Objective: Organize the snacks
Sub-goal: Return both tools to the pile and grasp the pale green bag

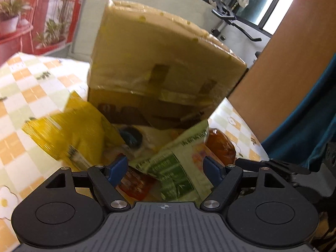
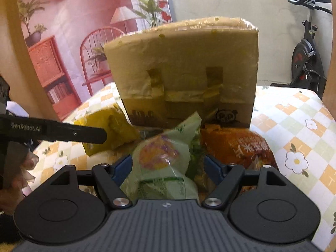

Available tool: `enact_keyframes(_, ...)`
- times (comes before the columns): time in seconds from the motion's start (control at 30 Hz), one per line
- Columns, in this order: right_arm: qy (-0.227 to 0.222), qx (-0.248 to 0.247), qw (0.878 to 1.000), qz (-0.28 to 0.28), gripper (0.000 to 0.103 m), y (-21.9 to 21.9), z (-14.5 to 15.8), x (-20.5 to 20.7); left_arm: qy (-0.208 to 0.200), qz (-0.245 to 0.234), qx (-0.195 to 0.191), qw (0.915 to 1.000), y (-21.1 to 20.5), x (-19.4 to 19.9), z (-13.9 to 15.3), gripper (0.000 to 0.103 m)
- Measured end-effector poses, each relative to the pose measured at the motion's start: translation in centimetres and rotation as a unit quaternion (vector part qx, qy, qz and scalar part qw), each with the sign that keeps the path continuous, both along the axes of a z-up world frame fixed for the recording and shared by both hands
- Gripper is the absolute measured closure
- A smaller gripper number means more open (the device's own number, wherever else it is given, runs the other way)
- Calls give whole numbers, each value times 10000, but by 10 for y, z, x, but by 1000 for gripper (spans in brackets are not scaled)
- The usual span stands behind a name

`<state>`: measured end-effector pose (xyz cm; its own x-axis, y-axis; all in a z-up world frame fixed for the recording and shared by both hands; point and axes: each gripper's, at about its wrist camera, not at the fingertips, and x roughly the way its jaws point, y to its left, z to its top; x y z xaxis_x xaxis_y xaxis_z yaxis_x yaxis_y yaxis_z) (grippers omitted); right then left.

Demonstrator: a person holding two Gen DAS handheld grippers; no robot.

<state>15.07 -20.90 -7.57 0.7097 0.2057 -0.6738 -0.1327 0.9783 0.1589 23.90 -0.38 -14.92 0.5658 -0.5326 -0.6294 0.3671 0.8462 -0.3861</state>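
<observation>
A tall cardboard box (image 1: 166,63) patched with tape stands on the checked tablecloth (image 1: 27,96). In front of it is a heap of snack packs: a yellow bag (image 1: 69,134), a green packet (image 1: 174,168) and an orange packet (image 1: 220,147). My left gripper (image 1: 164,168) hovers open just over the green packet, its blue pads apart. In the right wrist view the same box (image 2: 189,73), yellow bag (image 2: 109,130), green packet (image 2: 163,159) and orange packet (image 2: 237,145) show. My right gripper (image 2: 168,168) is open, with the green packet lying between its blue pads.
The black side of the left tool (image 2: 63,132) crosses the left of the right wrist view, with a hand (image 2: 12,176) under it. An exercise bike (image 2: 306,58) and a printed backdrop (image 2: 69,42) stand behind the table. Bare cloth (image 2: 294,126) lies to the right of the heap.
</observation>
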Motion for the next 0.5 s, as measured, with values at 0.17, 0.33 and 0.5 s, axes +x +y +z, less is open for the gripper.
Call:
enact_keyframes(0.17, 249, -35, 9996, 93, 26, -2, -11, -6, 233, -84, -15, 9997, -5, 0, -16, 23)
enact_keyframes(0.33, 364, -139, 9992, -34, 34, -8, -21, -9, 487, -126, -199, 9985, -10, 5, -29, 23)
enact_keyframes(0.5, 399, 56, 9992, -61, 36, -11, -27, -5, 621, -190, -289, 9975, -16, 10, -41, 23)
